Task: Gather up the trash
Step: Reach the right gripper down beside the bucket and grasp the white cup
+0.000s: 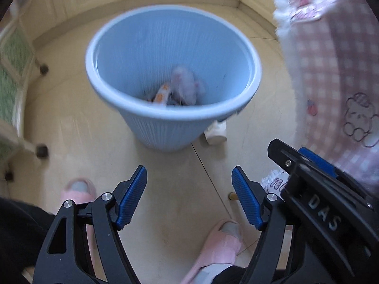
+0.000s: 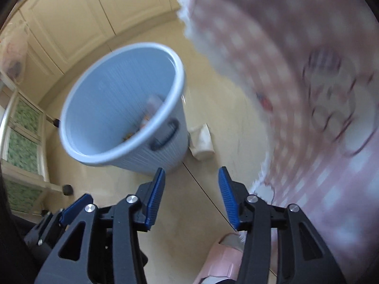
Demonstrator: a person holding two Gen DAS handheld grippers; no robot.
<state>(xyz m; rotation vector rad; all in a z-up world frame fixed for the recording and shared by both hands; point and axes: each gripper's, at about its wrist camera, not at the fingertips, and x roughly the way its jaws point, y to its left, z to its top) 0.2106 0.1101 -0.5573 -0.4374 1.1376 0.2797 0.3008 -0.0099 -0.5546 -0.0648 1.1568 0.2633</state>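
Observation:
A light blue ribbed trash bin (image 1: pixel 154 130) stands on the beige floor, seen from above. Inside lie a crumpled white tissue (image 1: pixel 187 86) and an orange and white wrapper (image 1: pixel 162 94). My left gripper (image 1: pixel 189 196) is open and empty, held above the floor just in front of the bin. My right gripper (image 2: pixel 190 195) is open and empty too, right of the left one; the bin (image 2: pixel 151 151) shows ahead and to its left. A white paper cup (image 1: pixel 216 132) lies on the floor against the bin's right side; it also shows in the right wrist view (image 2: pixel 203 142).
A pink checked tablecloth (image 1: pixel 331 71) with a white fringe hangs on the right, close to the right gripper. A white shelf on castors (image 1: pixel 14 75) stands at the left. Cream cabinet doors (image 2: pixel 78 14) run along the back. Pink slippers (image 1: pixel 218 246) are below.

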